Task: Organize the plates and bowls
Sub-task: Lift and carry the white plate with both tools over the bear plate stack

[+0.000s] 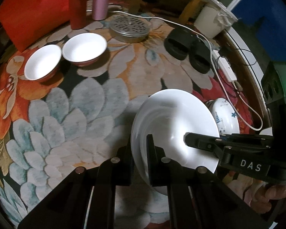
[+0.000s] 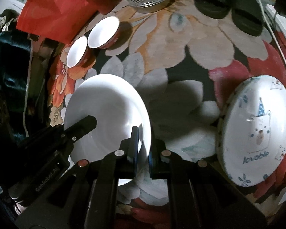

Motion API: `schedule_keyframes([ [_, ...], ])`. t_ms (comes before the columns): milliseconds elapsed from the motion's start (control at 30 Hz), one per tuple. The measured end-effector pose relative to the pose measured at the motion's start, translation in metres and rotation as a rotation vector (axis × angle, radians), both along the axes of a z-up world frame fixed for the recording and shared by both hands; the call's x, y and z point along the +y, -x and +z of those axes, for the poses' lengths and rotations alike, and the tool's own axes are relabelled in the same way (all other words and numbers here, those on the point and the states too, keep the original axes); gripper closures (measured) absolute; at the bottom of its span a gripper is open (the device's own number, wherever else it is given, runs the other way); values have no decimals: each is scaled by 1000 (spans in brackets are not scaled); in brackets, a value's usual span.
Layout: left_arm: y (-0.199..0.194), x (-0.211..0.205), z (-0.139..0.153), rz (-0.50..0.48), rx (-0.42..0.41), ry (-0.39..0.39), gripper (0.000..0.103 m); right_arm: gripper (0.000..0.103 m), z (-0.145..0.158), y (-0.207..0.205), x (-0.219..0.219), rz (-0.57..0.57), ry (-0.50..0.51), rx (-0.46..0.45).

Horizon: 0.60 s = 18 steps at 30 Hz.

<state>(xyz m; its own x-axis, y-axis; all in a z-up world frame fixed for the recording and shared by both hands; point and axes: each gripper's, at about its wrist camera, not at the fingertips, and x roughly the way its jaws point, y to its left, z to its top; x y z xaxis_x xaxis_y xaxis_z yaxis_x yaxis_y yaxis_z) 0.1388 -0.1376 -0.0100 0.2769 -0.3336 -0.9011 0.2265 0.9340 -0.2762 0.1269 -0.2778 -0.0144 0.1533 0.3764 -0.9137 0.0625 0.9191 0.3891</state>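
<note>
The plain white, deep-welled ceramic plate (image 1: 173, 126) is up off the flower-patterned cloth of the tabletop (image 1: 70, 114), carried between two hand-held tools. The left claw (image 1: 140, 158) is pinched tight on the plate's left rim, and the right claw (image 2: 143, 148) is clamped the same way on the opposite rim, so the plate hangs between them, tipped rather than level. From the right side, the white plate with a blue cartoon bear and the word "lovable" (image 2: 257, 129) lies on the cloth just to the right of the carried plate, on the right claw's side; that looks the likely place to stack it, and the right hand is the nearer one. The two small white-lined bowls with red outsides (image 1: 64, 55) sit side by side, well apart, far back to the left beside a red box (image 1: 34, 13). Beyond them are a perforated round metal lid (image 1: 130, 28) and a pair of black slippers (image 1: 188, 47). I'd judge the move turns on carrying the plate rightward and levelling it over the bear plate.
</note>
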Motion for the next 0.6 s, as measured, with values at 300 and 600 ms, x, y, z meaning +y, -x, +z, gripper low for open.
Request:
schedule_keyframes([
  [300, -1, -43, 6, -52, -6, 12, 94, 94, 5, 8, -41, -60, -2, 0],
  [600, -1, -85, 4, -98, 1, 27, 94, 94, 8, 17, -81, -114, 13, -3],
])
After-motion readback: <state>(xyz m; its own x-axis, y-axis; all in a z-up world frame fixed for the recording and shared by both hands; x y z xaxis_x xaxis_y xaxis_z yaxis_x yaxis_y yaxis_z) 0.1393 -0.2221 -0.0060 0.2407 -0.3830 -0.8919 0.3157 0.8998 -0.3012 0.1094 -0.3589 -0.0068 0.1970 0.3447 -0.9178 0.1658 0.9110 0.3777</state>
